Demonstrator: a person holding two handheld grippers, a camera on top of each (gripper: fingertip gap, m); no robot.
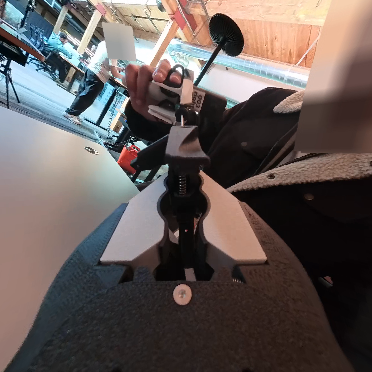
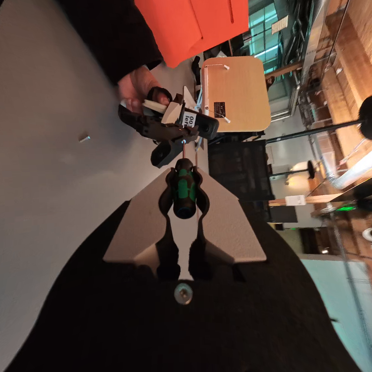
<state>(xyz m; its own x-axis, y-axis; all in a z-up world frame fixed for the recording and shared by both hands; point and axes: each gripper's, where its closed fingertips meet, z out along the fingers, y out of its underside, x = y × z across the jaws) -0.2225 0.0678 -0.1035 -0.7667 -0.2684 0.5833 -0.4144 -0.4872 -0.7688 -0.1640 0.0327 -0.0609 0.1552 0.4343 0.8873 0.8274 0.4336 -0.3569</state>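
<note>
Gripping a black-and-green-handled screwdriver (image 2: 184,192) between its pale fingers, the right gripper (image 2: 184,181) points the tool's long axis straight ahead, its thin shaft reaching a small screw on the dark spring-loaded clamp assembly (image 1: 186,149). That assembly is pinched in the left gripper (image 1: 184,193), above the white tabletop (image 1: 50,171), angular head foremost.

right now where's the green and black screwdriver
In the right wrist view, the screwdriver sits clamped between the right gripper's fingers, its shaft pointing forward to a screw on the black assembly held by the left gripper.
</note>
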